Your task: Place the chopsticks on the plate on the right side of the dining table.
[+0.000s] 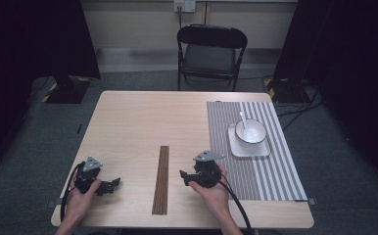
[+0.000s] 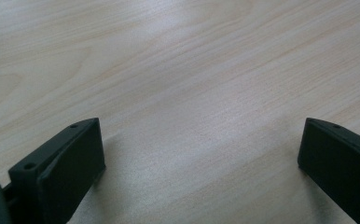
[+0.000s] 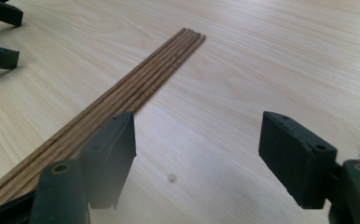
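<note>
No text, label, brand, number or sign can be read on any thing here; all surfaces are plain.

I am holding my left gripper (image 1: 109, 185) low near my side, its jaws standing wide apart and pointing right. I am holding my right gripper (image 1: 184, 177) opposite it, pointing left, jaws also spread wide, nothing between them.
</note>
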A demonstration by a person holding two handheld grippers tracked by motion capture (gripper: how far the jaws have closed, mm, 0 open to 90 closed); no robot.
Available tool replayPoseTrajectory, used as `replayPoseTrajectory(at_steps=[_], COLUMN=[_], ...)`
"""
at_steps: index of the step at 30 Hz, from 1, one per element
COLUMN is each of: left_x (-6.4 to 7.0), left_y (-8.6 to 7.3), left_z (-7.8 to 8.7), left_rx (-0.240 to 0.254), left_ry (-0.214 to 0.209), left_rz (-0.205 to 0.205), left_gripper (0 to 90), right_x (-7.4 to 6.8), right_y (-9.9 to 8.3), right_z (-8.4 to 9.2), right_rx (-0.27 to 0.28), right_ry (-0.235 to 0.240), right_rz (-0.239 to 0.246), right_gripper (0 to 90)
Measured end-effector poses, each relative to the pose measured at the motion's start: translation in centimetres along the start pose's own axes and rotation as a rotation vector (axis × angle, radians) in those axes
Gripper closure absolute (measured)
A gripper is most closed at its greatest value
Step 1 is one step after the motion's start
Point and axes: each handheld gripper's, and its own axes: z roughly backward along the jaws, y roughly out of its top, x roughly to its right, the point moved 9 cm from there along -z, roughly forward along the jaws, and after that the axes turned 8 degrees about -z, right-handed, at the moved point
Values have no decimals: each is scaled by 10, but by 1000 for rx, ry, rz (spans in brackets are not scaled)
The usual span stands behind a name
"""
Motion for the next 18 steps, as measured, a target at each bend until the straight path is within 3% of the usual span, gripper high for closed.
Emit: replayPoseTrajectory(at_steps=[11, 18], left_x=[0, 0], left_y=[0, 0], left_z=[0, 0], left_rx=[2, 2], left_ry=[1, 1], left_rz=[4, 3], left_gripper=[0, 0], right_x=[-28, -41], right_y=[-2, -8], right_z=[-28, -37], right_rx=[-31, -47], right_ry=[35, 71], right_rz=[64, 78], right_gripper=[461, 523])
